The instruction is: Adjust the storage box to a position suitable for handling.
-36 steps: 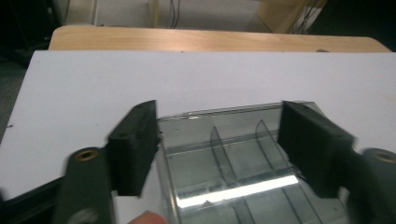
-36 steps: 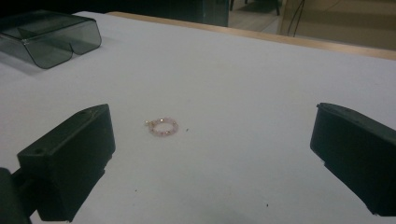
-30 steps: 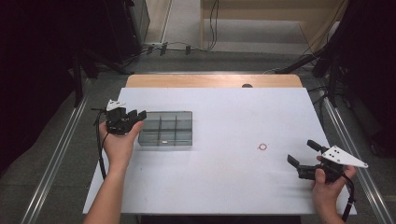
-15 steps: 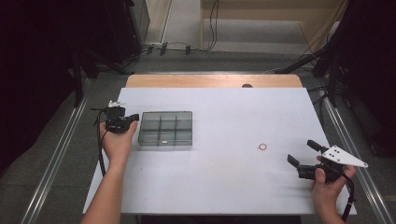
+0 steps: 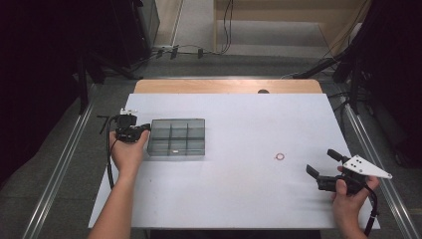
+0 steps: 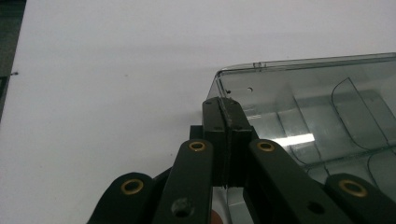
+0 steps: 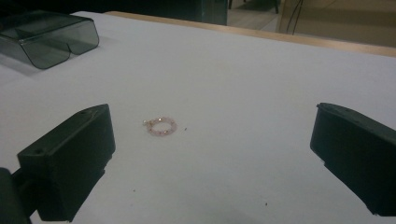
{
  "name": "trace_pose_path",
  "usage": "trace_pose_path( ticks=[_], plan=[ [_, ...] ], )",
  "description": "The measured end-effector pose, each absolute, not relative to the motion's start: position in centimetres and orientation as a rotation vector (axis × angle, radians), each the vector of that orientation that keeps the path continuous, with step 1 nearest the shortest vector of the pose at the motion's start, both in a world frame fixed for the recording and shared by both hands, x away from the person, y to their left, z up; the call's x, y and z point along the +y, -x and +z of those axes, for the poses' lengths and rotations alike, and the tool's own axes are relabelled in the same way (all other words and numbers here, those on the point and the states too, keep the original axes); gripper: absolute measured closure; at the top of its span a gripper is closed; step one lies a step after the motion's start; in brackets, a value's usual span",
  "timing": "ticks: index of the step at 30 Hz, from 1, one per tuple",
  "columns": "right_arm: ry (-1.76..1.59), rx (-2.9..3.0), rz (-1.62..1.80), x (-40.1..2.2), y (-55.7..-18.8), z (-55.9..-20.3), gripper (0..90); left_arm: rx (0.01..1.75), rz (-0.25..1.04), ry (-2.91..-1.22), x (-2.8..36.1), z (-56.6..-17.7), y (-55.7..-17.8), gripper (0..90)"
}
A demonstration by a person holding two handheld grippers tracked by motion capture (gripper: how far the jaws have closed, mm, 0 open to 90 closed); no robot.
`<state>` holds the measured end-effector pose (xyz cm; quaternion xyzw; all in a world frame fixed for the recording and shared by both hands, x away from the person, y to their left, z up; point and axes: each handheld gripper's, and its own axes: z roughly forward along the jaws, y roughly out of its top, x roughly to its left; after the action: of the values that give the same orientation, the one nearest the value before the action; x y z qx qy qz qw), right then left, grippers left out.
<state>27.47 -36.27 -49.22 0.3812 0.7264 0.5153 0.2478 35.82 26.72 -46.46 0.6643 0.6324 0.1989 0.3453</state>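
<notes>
Box: smoky clear organiser, long axis 9-to-3 in high view; left gripper view shows my jaws pinching its wall.
My left gripper: clamped on box corner.
My right gripper: jaws apart, bead ring at 12, untouched.

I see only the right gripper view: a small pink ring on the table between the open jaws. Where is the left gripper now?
Observer: In the high view, the left gripper is at the left end of the clear box.
Operator: Are its jaws open?
Observer: No. The left gripper view shows them shut, tips at the box's corner.
Operator: Is the box divided inside?
Observer: Yes, the high view shows six compartments, three by two.
</notes>
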Motion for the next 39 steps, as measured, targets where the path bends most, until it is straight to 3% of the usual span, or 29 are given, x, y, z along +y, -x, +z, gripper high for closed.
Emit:
trace_pose_path(
  ticks=[39],
  plan=[
    [-1.039,1.985,1.398,-36.17,-27.57,-49.26,0.0,1.646,0.492,-1.687,25.99,-47.03,-35.16,90.0]
  ],
)
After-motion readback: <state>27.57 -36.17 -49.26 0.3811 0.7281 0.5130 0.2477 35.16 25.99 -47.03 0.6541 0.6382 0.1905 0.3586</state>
